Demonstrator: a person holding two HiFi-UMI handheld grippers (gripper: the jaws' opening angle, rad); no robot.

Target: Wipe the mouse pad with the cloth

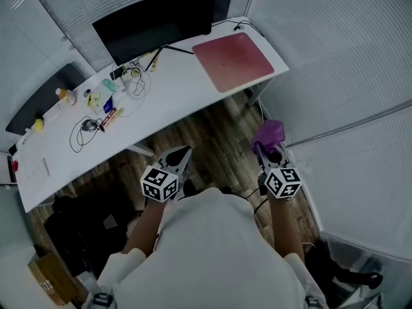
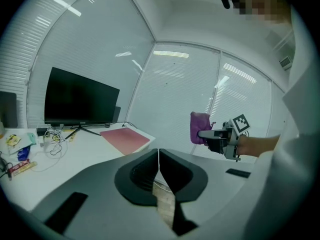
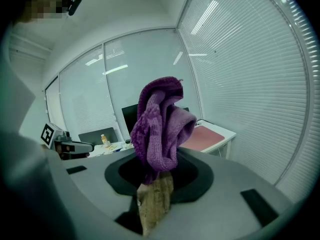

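1. Right gripper (image 3: pixel 152 176): jaws clamped on the purple cloth (image 3: pixel 160 124). The cloth stands bunched above the jaws, with folds drooping to the right.
2. Left gripper (image 2: pixel 158 156): the 2 jaws are together with nothing between them.
3. The pad (image 1: pixel 233 60), pink-red, lies flat at the far right corner of the desk (image 1: pixel 174 89), right of the monitor (image 1: pixel 154 21). A cable (image 1: pixel 243 26) runs just beyond its far edge.
4. The cloth is well apart from the pad, over the floor and short of the desk's near edge.
5. Step in hand (judgement): carrying the cloth to the pad. No wiping has been done yet.
6. To do it well:
   - Reach forward and slightly left with the right gripper.
   - Tip the jaws down so the loose bunch meets the pad, not the jaw tips.
   - Keep the clamp firm, since only the cloth's lower part is held and it could slip.
   - Wipe in overlapping strokes from far edge to near, stopping short of the cable.
   - The left gripper could press a pad corner if the pad slides.
7. Pose: both forearms are bent in front of the torso, with the 2 grippers side by side, near level and pointing towards the desk. The left gripper sits left of the pad's line and is idle.
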